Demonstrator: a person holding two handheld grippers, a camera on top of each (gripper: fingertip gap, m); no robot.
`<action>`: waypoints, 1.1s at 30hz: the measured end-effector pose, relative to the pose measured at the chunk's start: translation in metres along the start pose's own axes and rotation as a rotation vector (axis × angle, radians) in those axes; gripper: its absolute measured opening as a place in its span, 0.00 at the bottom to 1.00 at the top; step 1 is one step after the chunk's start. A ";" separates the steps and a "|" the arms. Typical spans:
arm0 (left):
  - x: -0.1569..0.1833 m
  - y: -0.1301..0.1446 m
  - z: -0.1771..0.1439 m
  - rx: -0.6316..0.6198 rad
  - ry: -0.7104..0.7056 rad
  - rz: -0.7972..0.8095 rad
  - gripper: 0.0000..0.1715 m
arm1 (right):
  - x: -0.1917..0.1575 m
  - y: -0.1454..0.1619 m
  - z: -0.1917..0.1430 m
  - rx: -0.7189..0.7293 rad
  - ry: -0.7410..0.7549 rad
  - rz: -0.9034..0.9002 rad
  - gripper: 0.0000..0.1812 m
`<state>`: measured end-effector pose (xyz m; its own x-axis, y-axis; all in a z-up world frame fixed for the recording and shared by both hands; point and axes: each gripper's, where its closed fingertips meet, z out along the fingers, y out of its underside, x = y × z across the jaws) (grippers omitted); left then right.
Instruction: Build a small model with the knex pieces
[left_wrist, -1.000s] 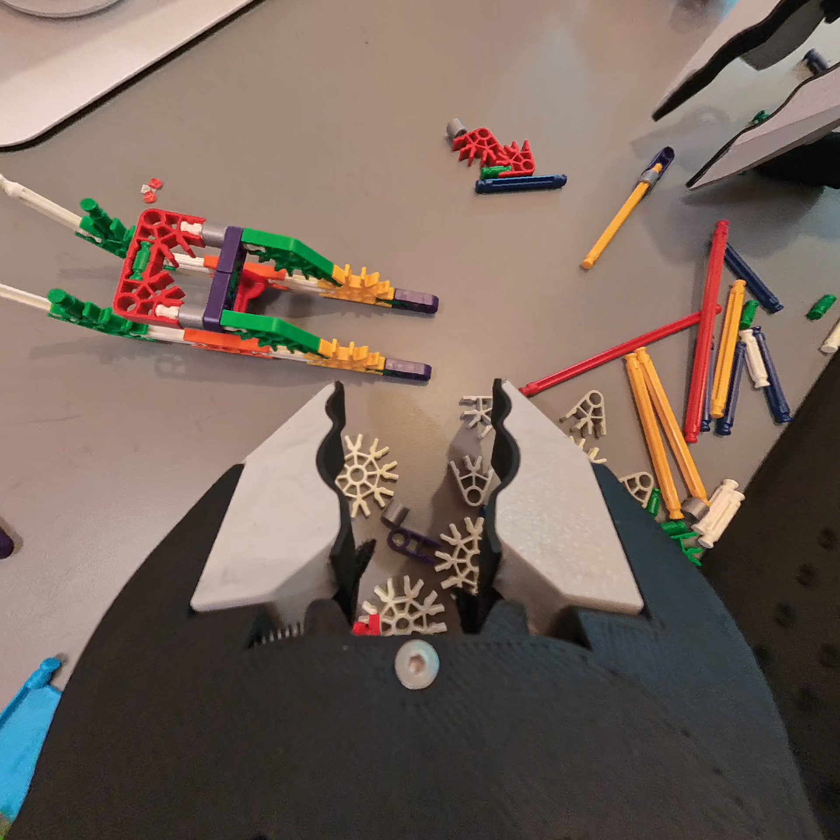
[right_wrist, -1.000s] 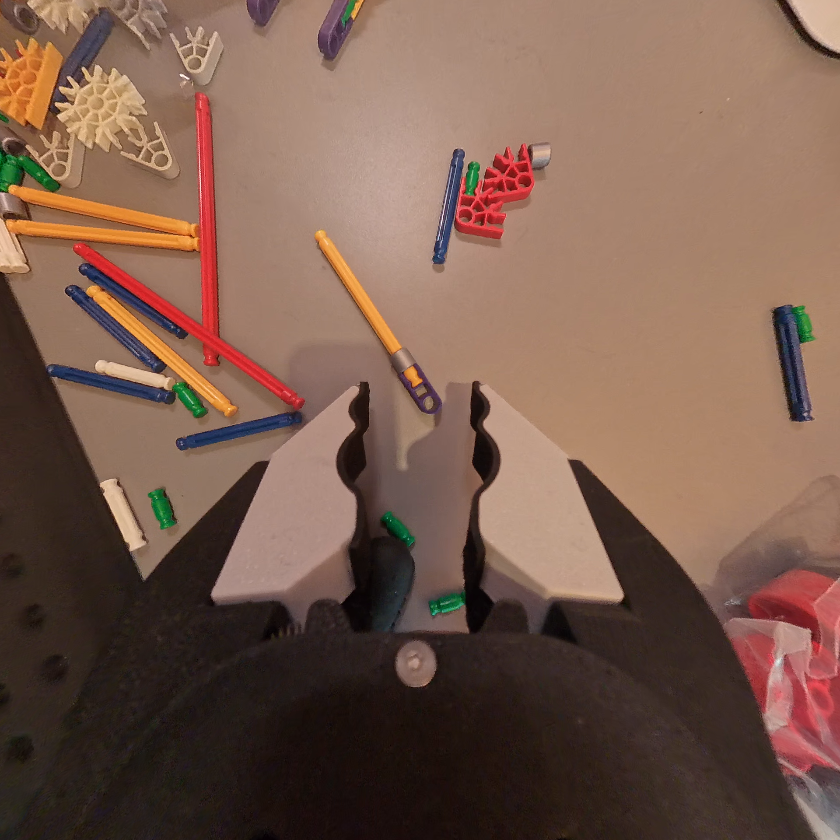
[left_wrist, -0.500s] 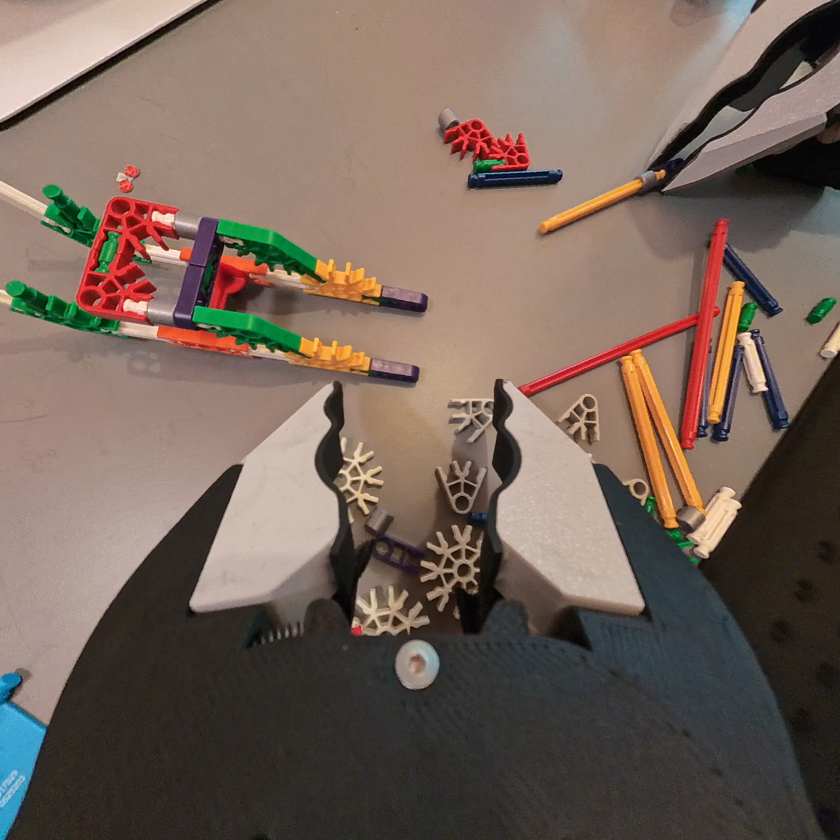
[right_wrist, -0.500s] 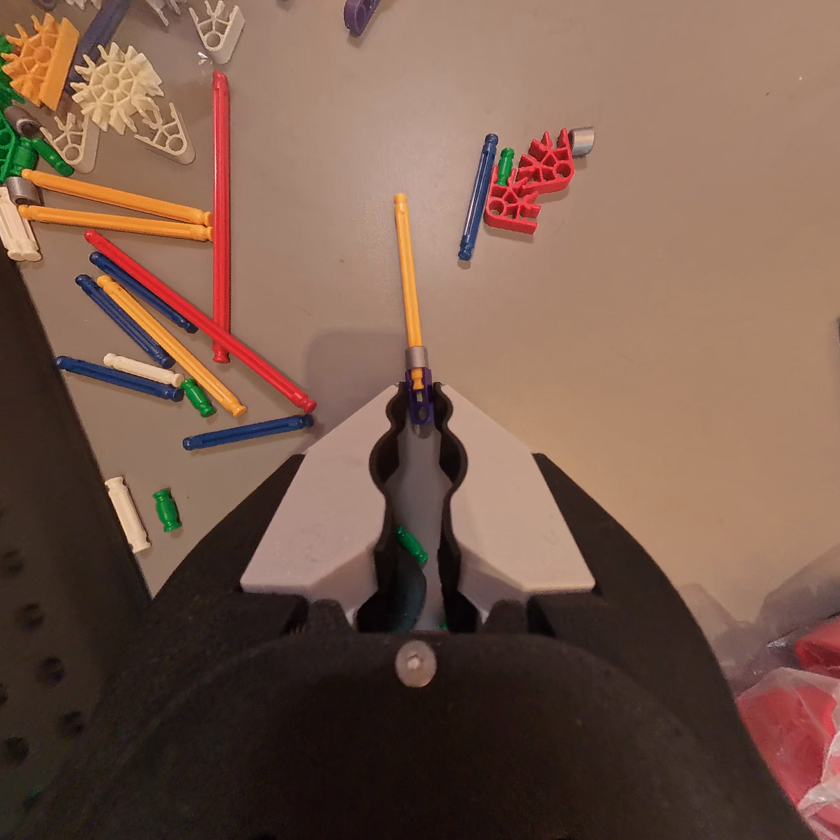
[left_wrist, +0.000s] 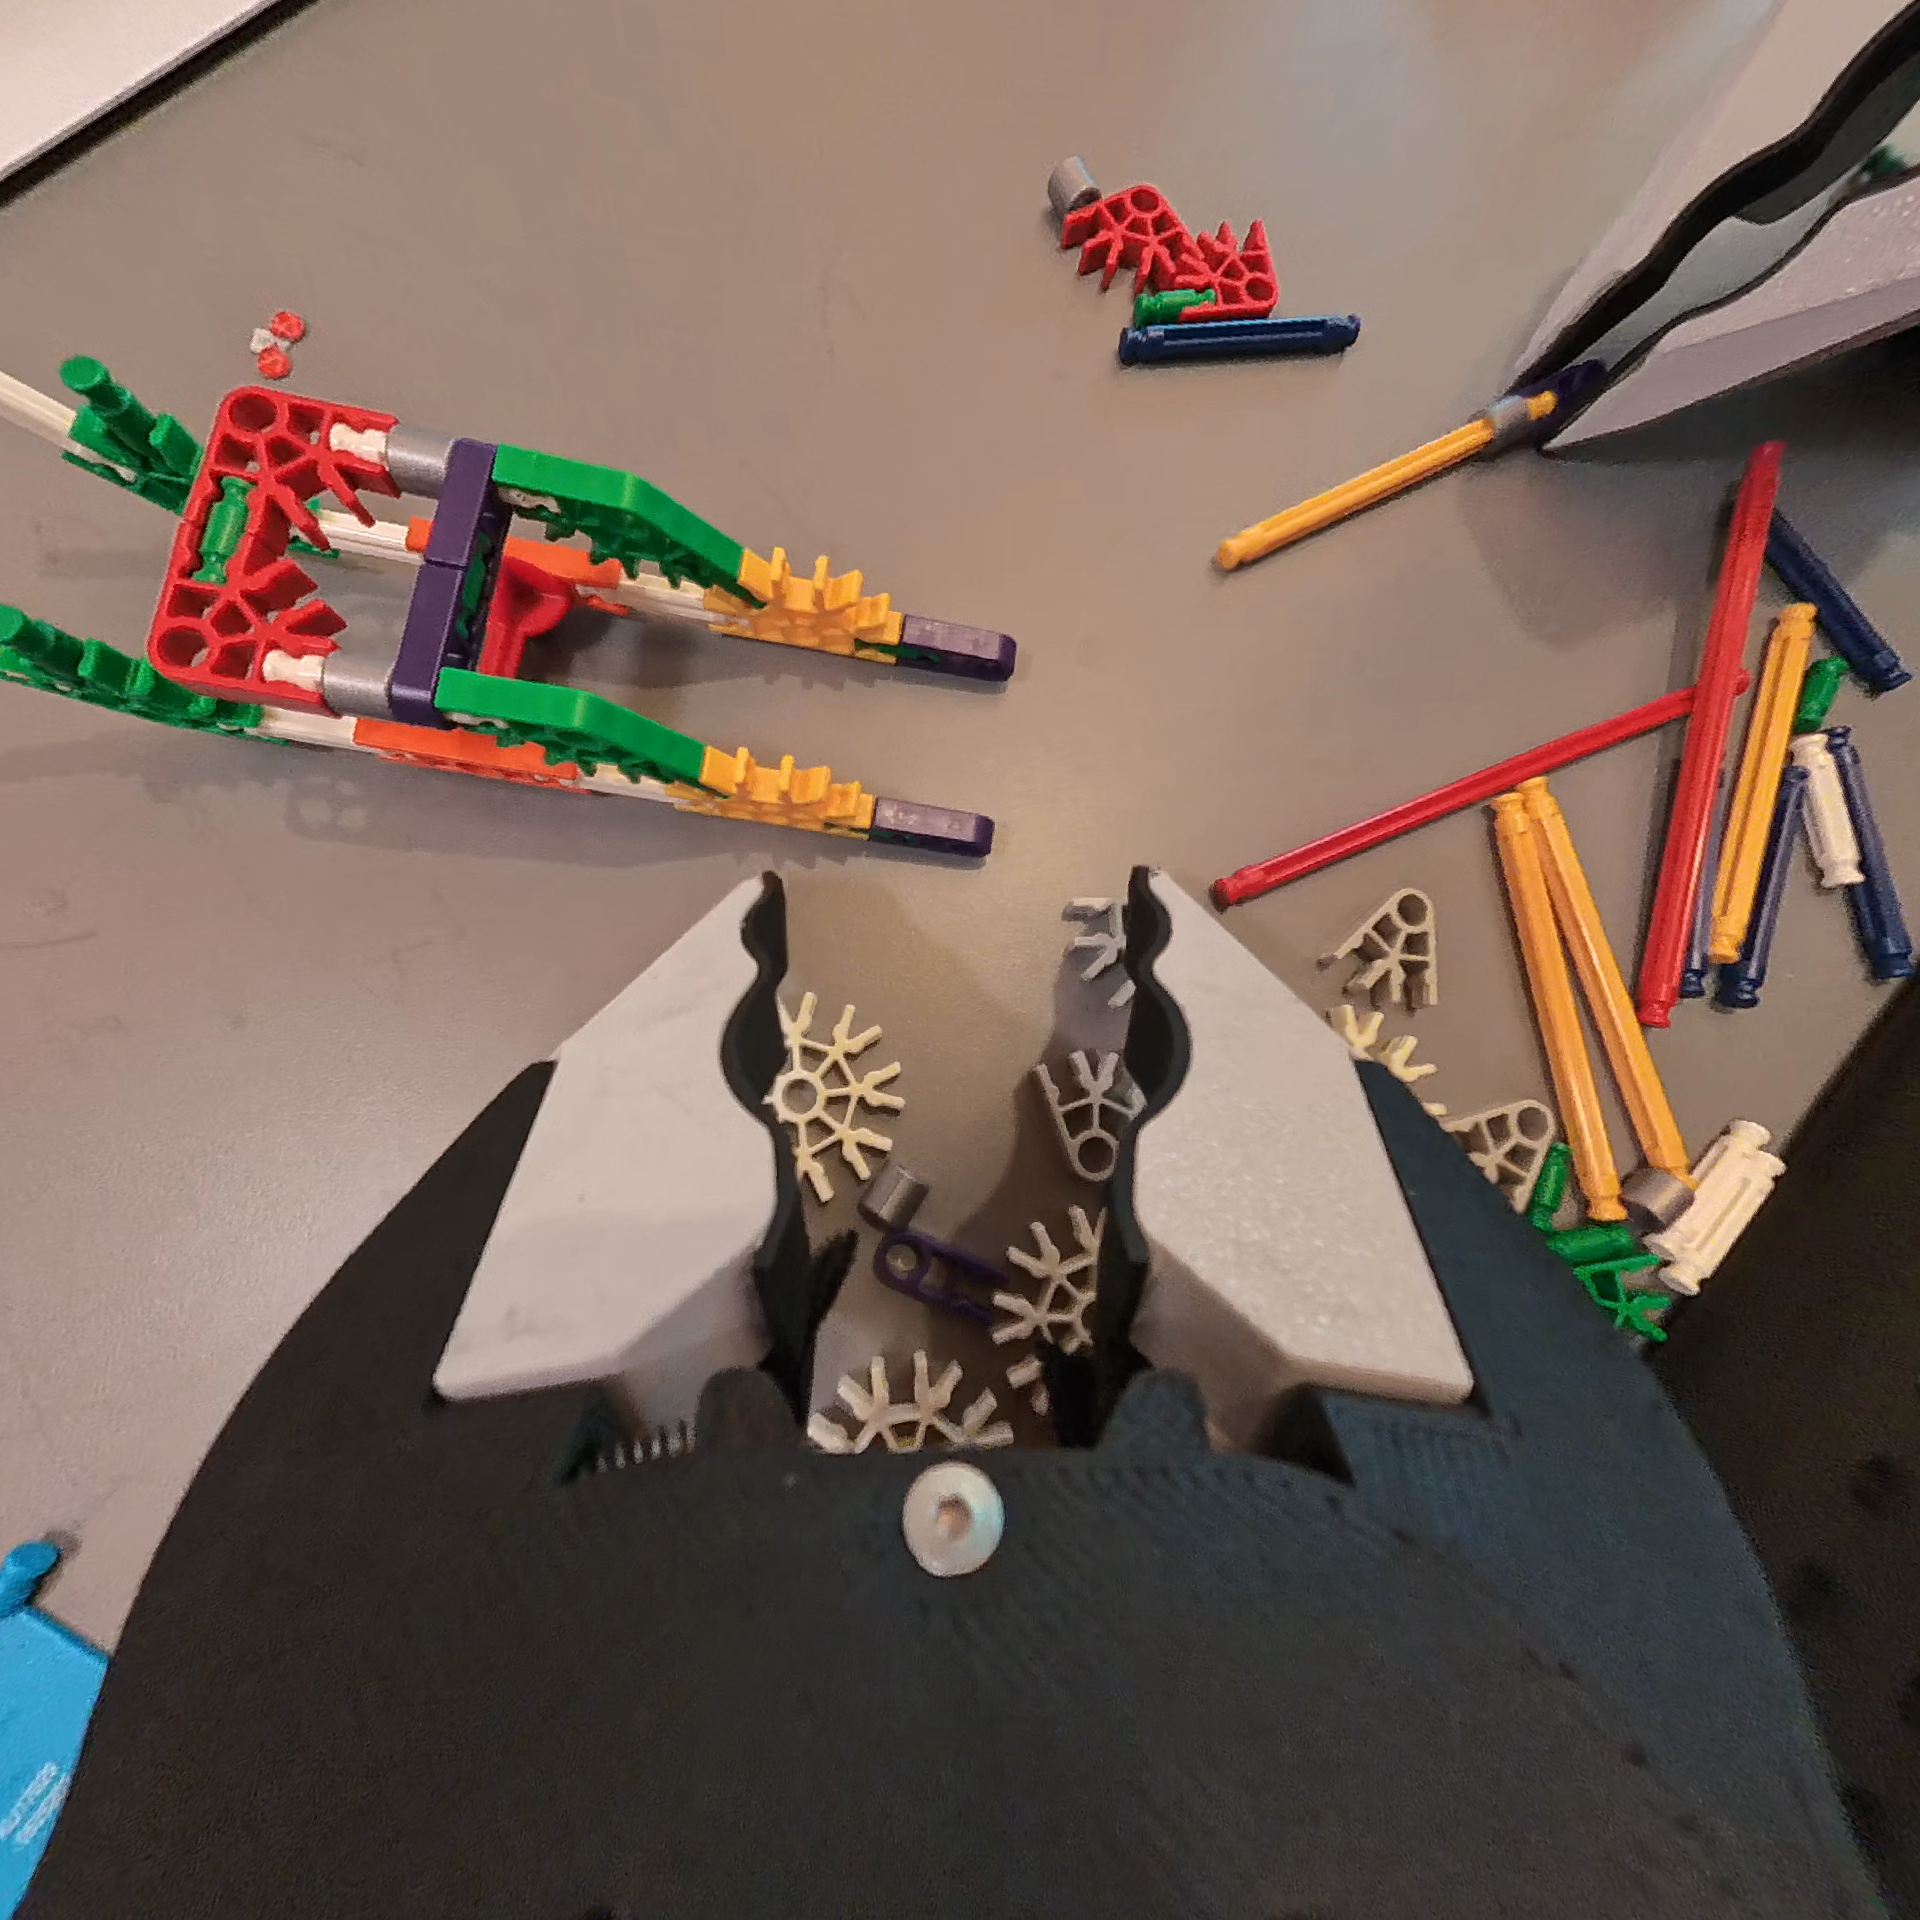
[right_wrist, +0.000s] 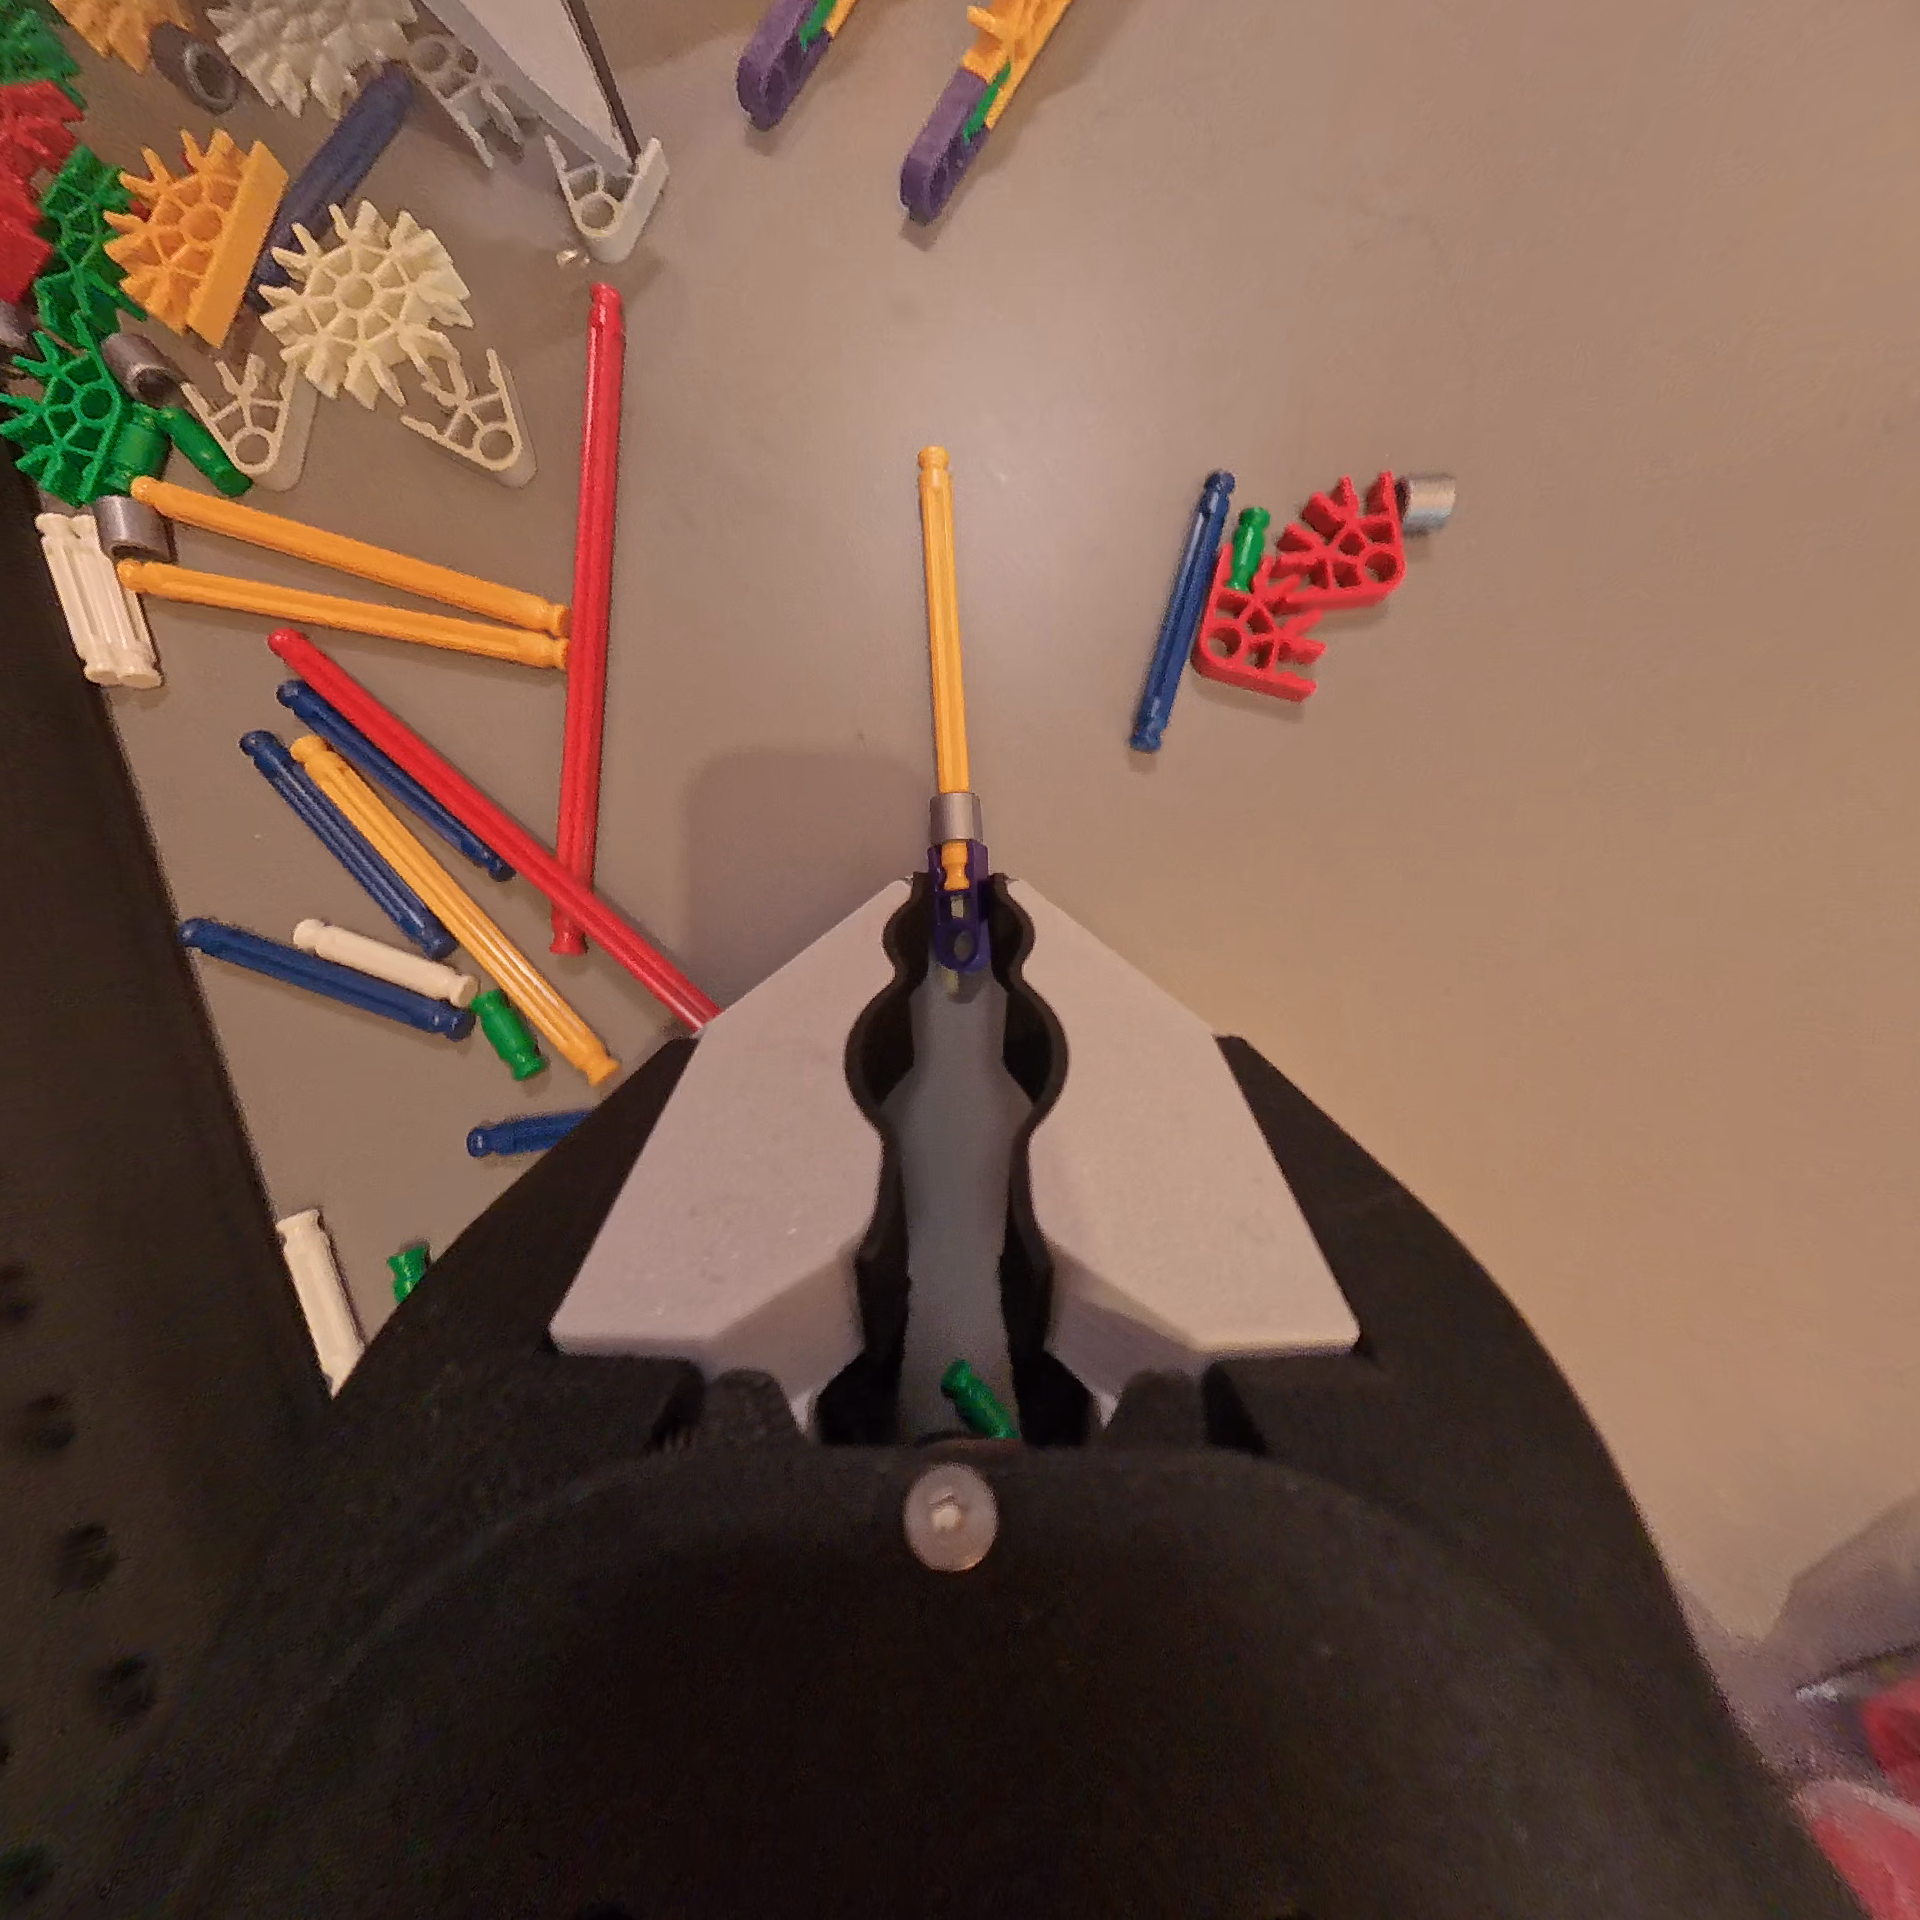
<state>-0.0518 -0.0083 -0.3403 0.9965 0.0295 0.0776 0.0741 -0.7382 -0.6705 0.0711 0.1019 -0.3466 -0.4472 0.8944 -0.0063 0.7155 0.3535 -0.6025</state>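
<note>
The right gripper (right_wrist: 961, 894) pinches the purple connector (right_wrist: 960, 914) of a yellow rod (right_wrist: 943, 623) pointing straight ahead. The left gripper (left_wrist: 951, 894) is spread above cream snowflake connectors (left_wrist: 836, 1101), the colourful model (left_wrist: 468, 613) ahead-left.

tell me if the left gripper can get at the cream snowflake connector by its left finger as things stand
Probably yes. The left gripper is open, and the cream snowflake connector lies flat on the table between its fingers, uncovered. A small grey spacer sits close beside it.

Your left gripper (left_wrist: 951, 899) hangs with jaws apart over cream plastic snowflake connectors (left_wrist: 834, 1101), just beside the multicoloured two-pronged rod-and-connector frame (left_wrist: 488, 613).
</note>
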 end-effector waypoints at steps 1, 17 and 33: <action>0.001 0.000 0.000 -0.001 0.006 0.000 0.36 | -0.001 -0.003 0.002 0.001 -0.005 -0.007 0.04; -0.020 -0.010 0.013 -0.081 -0.038 -0.014 0.12 | -0.003 -0.016 0.012 0.001 -0.008 -0.035 0.04; -0.113 0.013 -0.016 -0.182 -0.173 0.014 0.10 | -0.012 -0.042 0.031 -0.015 -0.019 -0.036 0.04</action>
<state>-0.1639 -0.0316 -0.3460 0.9901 0.1217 -0.0694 0.0674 -0.8482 -0.5254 0.0299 0.0677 -0.3463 -0.4833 0.8754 0.0000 0.7066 0.3901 -0.5904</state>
